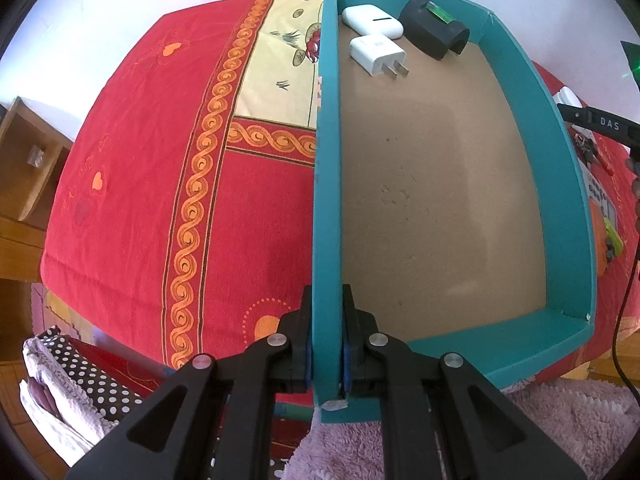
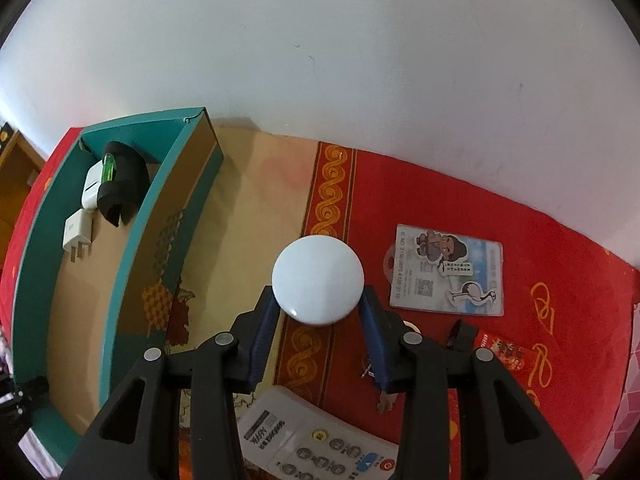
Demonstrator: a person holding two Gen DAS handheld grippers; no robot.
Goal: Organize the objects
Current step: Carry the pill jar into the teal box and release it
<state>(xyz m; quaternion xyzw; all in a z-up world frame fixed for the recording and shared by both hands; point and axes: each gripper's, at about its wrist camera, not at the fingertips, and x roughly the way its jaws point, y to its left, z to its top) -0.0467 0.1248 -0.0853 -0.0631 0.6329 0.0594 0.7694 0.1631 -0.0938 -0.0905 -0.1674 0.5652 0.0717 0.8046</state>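
A teal cardboard box with a brown floor lies on the red patterned cloth. My left gripper is shut on the box's left wall near its front corner. At the far end of the box lie a white earbud case, a white plug charger and a black holder with a green vial. My right gripper is shut on a round white puck, held above the cloth to the right of the box.
On the red cloth lie a card in a clear sleeve, a white remote control, some keys under my right fingers and a red packet. A white wall rises behind. A pink towel lies at the front edge.
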